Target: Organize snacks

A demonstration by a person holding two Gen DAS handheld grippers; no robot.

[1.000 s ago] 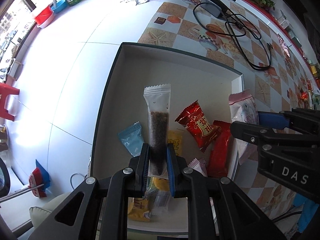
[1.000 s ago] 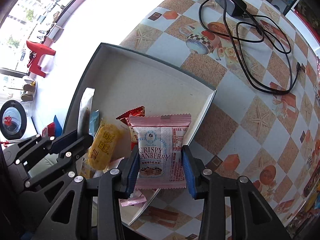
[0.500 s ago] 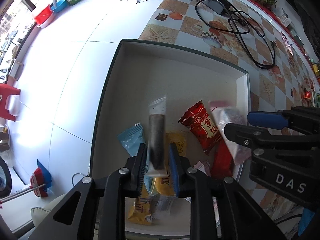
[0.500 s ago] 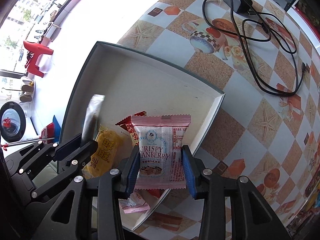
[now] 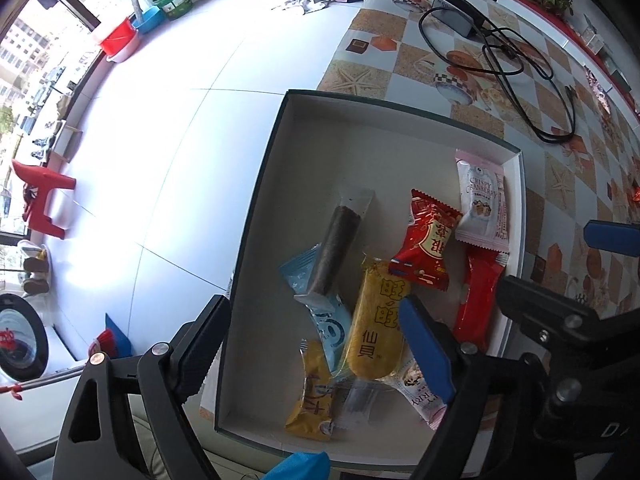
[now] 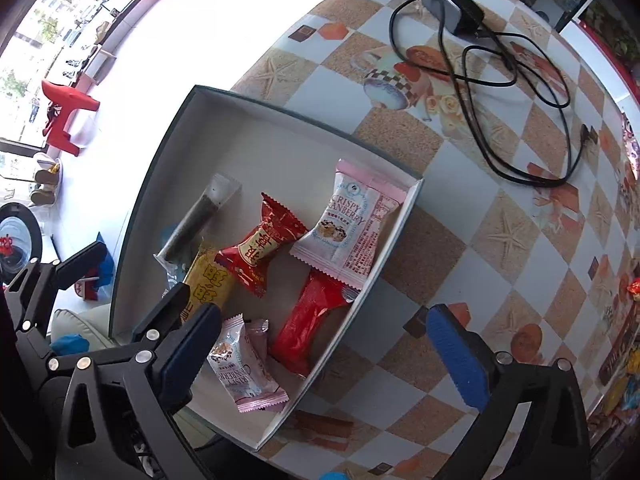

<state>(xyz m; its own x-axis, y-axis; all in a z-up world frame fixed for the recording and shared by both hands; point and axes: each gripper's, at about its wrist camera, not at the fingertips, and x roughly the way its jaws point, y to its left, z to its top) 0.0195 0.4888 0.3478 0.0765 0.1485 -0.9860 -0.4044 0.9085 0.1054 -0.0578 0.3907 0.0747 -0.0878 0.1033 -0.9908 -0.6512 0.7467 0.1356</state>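
Jaws wide apart on both sides, nothing between them! The left gripper (image 5: 316,346) hangs over the near end of the box (image 5: 264,184), and the right gripper (image 6: 328,354) straddles the box's right wall, one finger over the snacks, the other out over the bench (image 6: 500,240).

Down in the box, the dark stick pack (image 5: 340,248) lies flat and slanted, its lower end resting on the light blue packet (image 5: 320,304). Beside it sits the yellow cracker pack (image 5: 376,320), then the red candy wrapper (image 5: 428,248). The pink Crispy Cranberry packet (image 6: 352,224) lies up against the right wall, overlapping the top of the long red pack (image 6: 308,324). A second pink cranberry packet (image 6: 244,364) rests at the near end, just under the right gripper's left finger. A small orange-yellow packet (image 5: 312,400) lies in the near corner area, touching the blue one.

Out on the checked bench, well apart from the box, a black cable (image 6: 520,92) loops from a grey power adapter (image 6: 452,4).
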